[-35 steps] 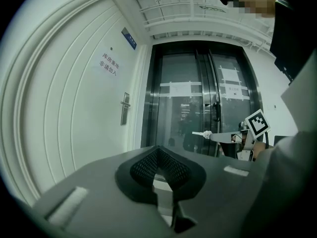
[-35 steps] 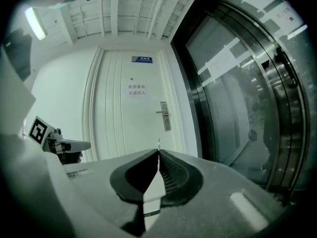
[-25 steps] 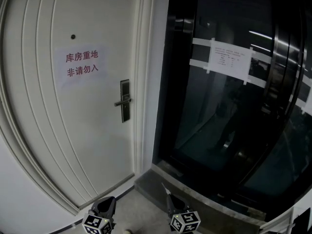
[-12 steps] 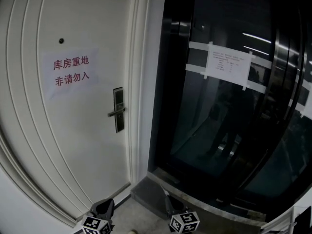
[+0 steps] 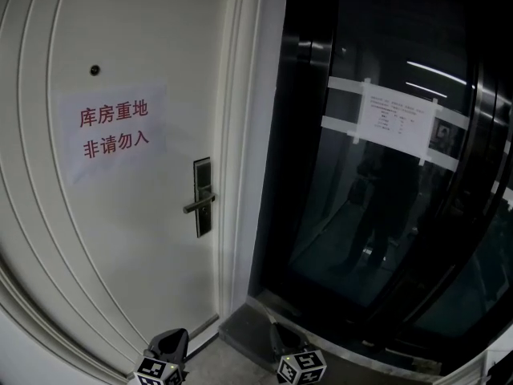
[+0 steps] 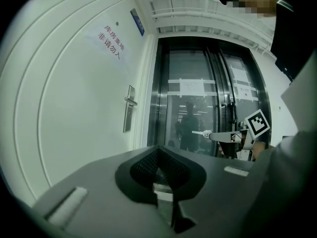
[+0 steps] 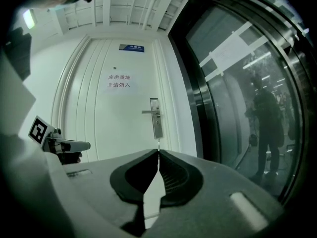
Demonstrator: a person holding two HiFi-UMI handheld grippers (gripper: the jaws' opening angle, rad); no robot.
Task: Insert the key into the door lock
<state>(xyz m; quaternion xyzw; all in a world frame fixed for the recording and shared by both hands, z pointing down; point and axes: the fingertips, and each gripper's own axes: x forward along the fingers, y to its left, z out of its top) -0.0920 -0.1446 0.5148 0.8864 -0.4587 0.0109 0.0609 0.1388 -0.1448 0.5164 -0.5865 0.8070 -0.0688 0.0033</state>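
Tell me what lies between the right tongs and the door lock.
Nothing solid. In the right gripper view, the key held in the right tongs faces the door lock across open air, with only the bare white door behind.

Left tongs (image 6: 159, 150): a broad, smooth, matte grey moulded body. Black ribbed pads (image 6: 146, 167) line a spade-shaped hollow at its middle, and a small pale rectangular patch (image 6: 64, 206) sits on either shoulder. Right tongs (image 7: 158, 152): the same grey shell, black ribbed lining and pale patches. Seen from the side, the tongs have slim, light grey fingers with darker fittings behind. Each carries a cube (image 5: 301, 367) faced with black-and-white square markers. The person wears a pale, light grey garment (image 6: 297, 152), plain and without pattern.
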